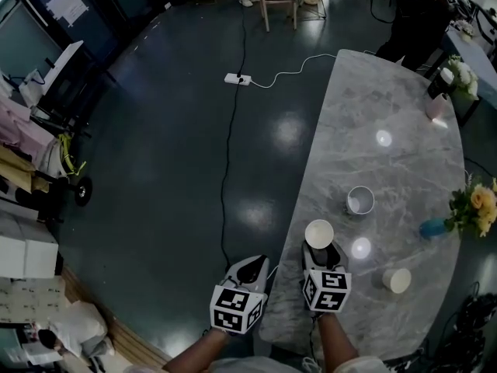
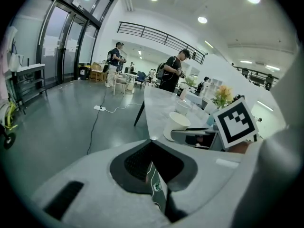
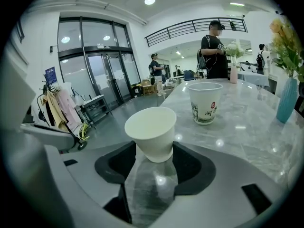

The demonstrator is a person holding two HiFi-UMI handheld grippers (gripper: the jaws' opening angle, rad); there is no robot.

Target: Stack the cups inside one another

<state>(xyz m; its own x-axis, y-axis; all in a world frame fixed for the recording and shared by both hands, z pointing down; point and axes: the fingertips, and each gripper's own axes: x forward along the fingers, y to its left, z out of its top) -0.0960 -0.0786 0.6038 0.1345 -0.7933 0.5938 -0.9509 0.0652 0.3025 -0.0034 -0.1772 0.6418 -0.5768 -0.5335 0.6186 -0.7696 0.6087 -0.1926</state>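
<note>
A plain white paper cup (image 3: 150, 132) stands upright on the grey marble worktop (image 3: 247, 127) between the right gripper's (image 3: 154, 147) wide jaws, apparently unpressed. A printed white paper cup (image 3: 205, 102) stands just beyond those jaws. The left gripper (image 2: 151, 140), jaws together, sits farther off, and only the head view shows a third white cup (image 1: 397, 280) to the right.

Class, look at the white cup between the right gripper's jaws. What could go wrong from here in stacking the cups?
1. The white cup stands close to the marble table's edge, loose between the open jaws of the right gripper. An uneven close could tip it off onto the floor.
2. It looks like thin paper, so a hard squeeze might dent it, and it may then jam in the printed cup.
</note>
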